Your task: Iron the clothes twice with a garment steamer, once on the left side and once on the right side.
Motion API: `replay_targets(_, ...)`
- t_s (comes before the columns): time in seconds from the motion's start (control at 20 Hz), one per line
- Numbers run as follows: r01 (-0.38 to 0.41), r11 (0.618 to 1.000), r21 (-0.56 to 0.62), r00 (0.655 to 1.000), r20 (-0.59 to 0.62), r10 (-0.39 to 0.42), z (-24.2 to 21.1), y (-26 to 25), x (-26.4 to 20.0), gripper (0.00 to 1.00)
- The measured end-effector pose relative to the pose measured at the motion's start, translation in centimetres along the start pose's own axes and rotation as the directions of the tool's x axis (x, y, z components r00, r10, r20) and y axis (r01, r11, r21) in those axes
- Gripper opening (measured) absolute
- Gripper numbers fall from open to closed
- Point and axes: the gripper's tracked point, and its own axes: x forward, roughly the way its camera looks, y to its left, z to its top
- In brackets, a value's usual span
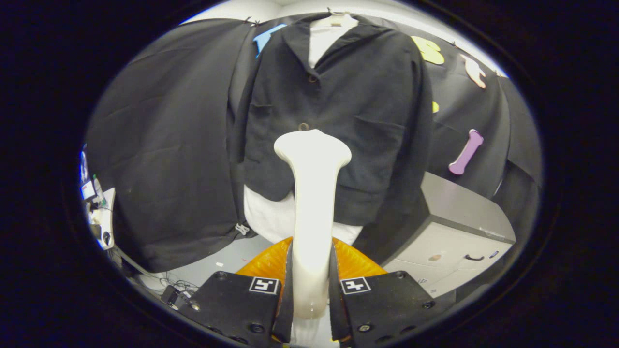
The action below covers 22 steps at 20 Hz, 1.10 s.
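A black button-front jacket [338, 111] hangs on a white hanger [333, 19] over a white garment, straight ahead of the fingers. My gripper [312, 299] is shut on the white garment steamer [314, 193], whose handle runs up between both fingers. The steamer's wide head [312, 147] stands upright in front of the jacket's middle, just below a brown button [303, 126]. I cannot tell whether the head touches the cloth. The white garment's hem [275, 217] hangs out under the jacket.
An orange translucent part [266, 263] sits behind the fingers at the steamer's base. A grey cabinet with a drawer [459, 232] stands at the lower right of the jacket. Cables and small devices [176, 290] lie on the floor at the lower left.
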Motion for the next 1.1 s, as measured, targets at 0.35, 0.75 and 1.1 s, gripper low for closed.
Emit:
replay_targets(0.35,0.093,0.987,0.128,0.995,0.004,-0.095,-4.5,-10.4,-5.8,0.33)
replay_targets(0.75,0.177,0.955,0.236,0.984,-0.035,-0.174,-12.0,-22.2,-13.7,0.33)
replay_targets(1.1,0.221,0.923,0.315,0.975,-0.06,-0.213,-17.2,-27.3,-19.0,0.33)
